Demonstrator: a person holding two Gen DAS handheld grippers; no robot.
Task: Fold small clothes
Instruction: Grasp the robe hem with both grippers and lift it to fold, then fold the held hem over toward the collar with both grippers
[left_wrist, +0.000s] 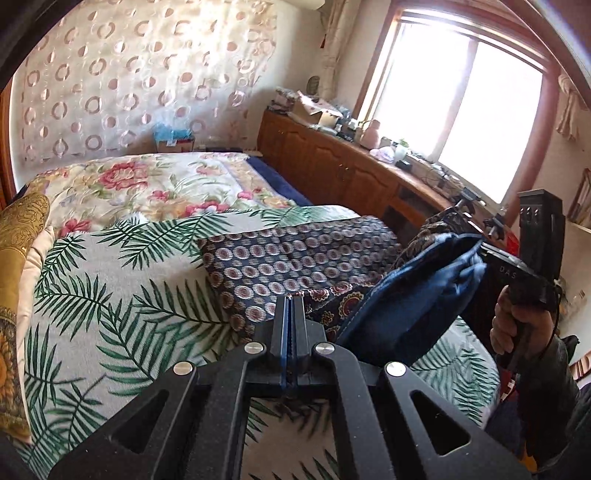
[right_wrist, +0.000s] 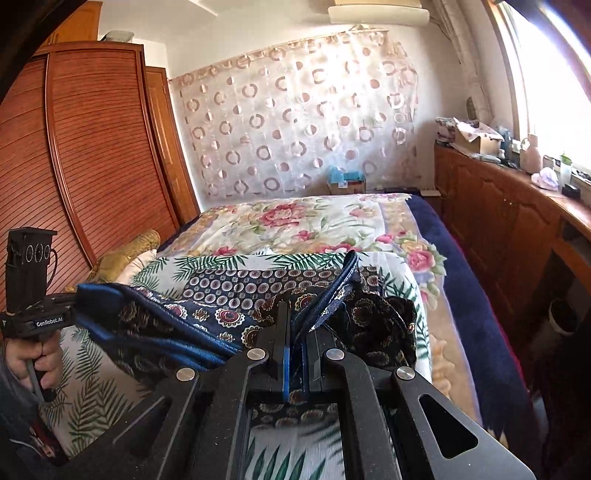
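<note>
Both the left gripper (left_wrist: 293, 306) and right gripper (right_wrist: 295, 321) are clamped on the blue-trimmed patterned shorts (right_wrist: 177, 317), a limp, light garment above the palm-print bedspread (left_wrist: 110, 295), best held by its firmer waistband.

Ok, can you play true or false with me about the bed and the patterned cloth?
1. Both grippers pinch the patterned garment. True: left gripper and right gripper have their jaws shut on it.
2. The garment lies flat, untouched. False: it hangs lifted between them.
3. The bed cover has green fern leaves. True.
4. The window is dark. False: it glows bright.
</note>
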